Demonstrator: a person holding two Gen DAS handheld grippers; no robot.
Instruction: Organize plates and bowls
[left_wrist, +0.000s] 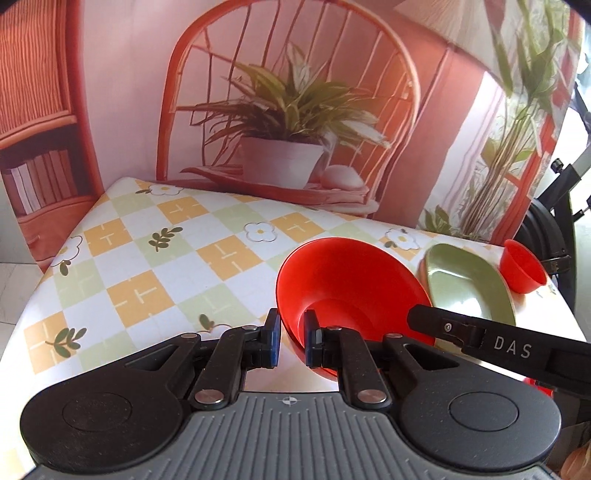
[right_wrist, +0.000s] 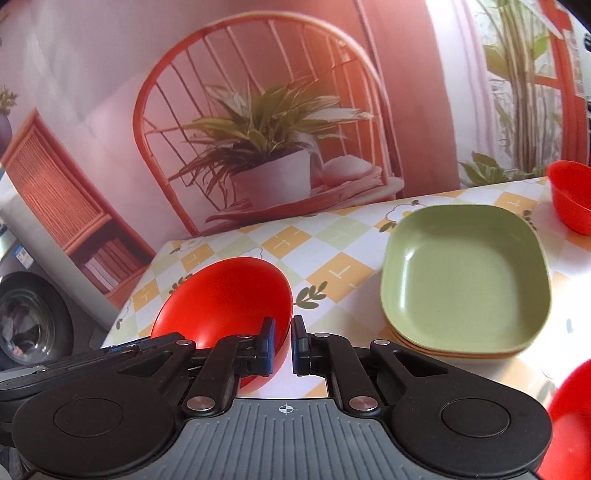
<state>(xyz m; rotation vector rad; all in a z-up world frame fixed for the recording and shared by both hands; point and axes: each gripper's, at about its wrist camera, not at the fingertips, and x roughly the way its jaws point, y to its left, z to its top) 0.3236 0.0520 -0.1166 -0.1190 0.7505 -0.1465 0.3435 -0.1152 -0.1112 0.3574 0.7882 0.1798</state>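
Your left gripper (left_wrist: 291, 341) has its 2 fingers pinched on the near rim of the big red bowl (left_wrist: 351, 288), one pad outside the wall and one inside, and the bowl tilts with its mouth facing away from you. Your right gripper (right_wrist: 282, 345) grips the same red bowl (right_wrist: 225, 299) at its right-hand rim, with the left pad inside the bowl and the right pad outside; the gap between those fingers is narrow. In the left wrist view the black body of that right gripper, lettered DAS, crosses the lower right and reaches the bowl's far side. The bowl sits over the checked tablecloth (left_wrist: 155, 266), toward the near edge of the surface. Just beyond it, toward the right edge, a green square plate (right_wrist: 465, 280) lies on top of an orange-edged plate, stacked flat on the cloth. Farther still, near the far right corner, a small red bowl (right_wrist: 570, 199) stands upright, apart from the stack. Part of another red bowl (right_wrist: 569, 424) shows at the near right edge of the right wrist view. Behind the surface hangs a printed backdrop (left_wrist: 288, 110) of a rattan chair and a potted plant.
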